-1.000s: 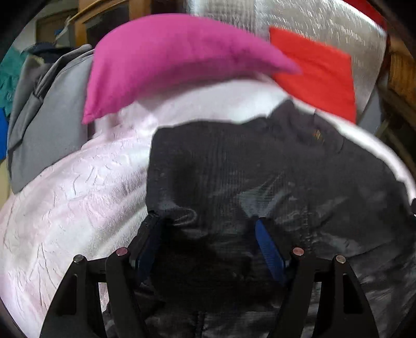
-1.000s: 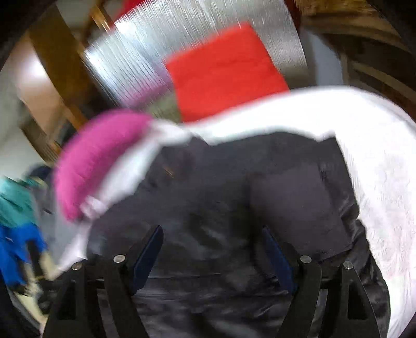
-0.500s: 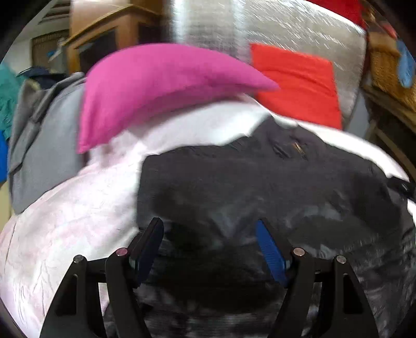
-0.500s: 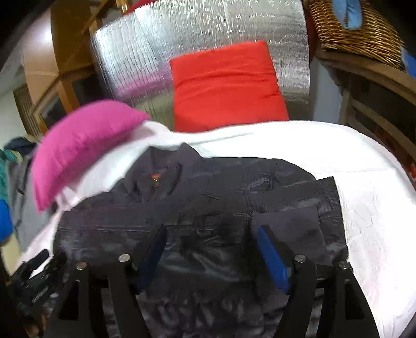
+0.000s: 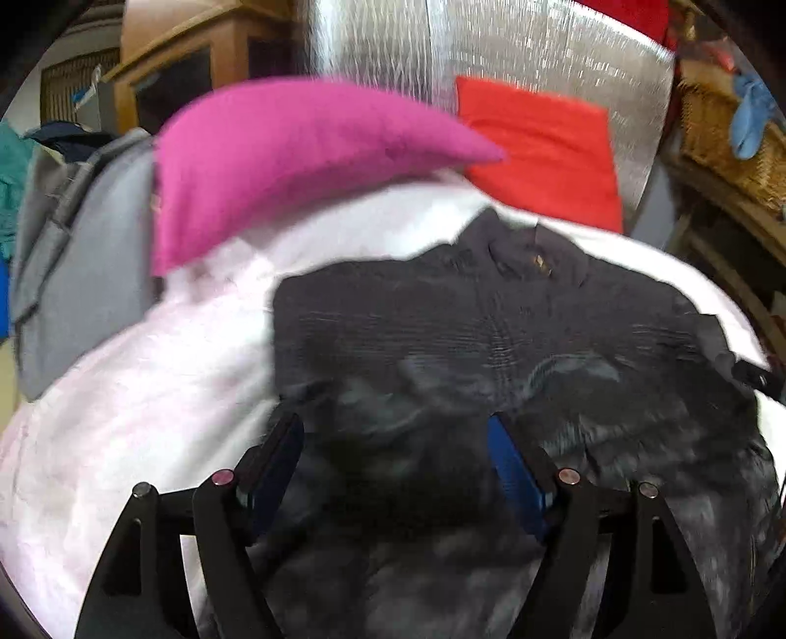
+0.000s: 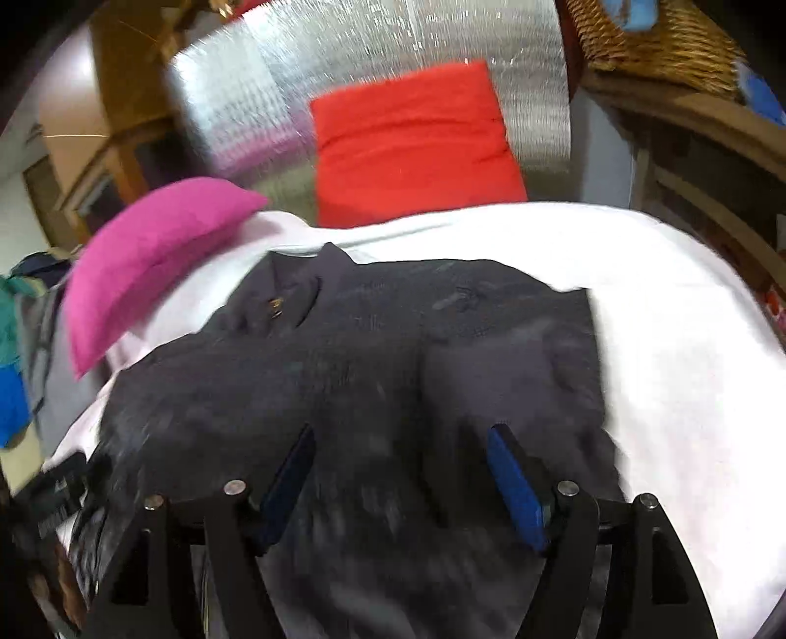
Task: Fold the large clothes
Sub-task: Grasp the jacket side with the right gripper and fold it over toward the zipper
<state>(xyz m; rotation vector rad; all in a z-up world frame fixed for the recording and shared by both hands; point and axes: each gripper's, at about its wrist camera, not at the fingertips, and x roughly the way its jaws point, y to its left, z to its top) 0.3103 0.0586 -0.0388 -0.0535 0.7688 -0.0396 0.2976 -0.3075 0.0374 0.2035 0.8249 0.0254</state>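
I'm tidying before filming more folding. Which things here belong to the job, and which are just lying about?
Part of the job:
dark jacket
white bed cover it lies on
left gripper
right gripper

Lying about:
pink pillow
red cushion
grey garment
wicker basket

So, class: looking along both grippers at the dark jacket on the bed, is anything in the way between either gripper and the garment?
Nothing visible is. The left gripper and right gripper both stand open directly over the dark jacket, which lies uncovered on the white bedcover. The pink pillow and red cushion sit beyond the collar.
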